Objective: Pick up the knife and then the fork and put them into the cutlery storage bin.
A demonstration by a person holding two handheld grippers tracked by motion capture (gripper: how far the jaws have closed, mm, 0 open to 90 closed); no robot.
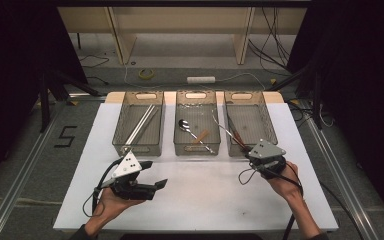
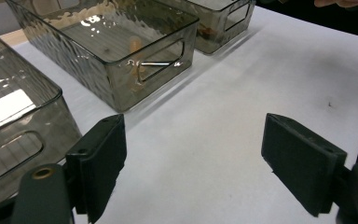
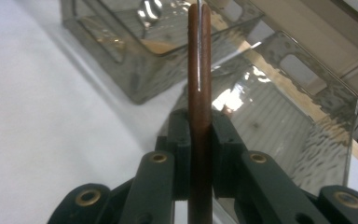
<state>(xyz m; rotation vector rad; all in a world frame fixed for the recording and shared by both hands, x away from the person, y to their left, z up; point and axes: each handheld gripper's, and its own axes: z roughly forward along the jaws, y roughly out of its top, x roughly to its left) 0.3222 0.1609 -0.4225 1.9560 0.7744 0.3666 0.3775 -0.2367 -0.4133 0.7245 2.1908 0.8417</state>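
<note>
White board covers the table, and three clear bins are lined up along its far side. At the near rim of the right bin, a brown-handled utensil is clamped between the jaws of the right gripper, its metal end reaching up over the bin. The left gripper is held above bare board in front of the left bin, jaws wide apart with nothing between them.
</note>
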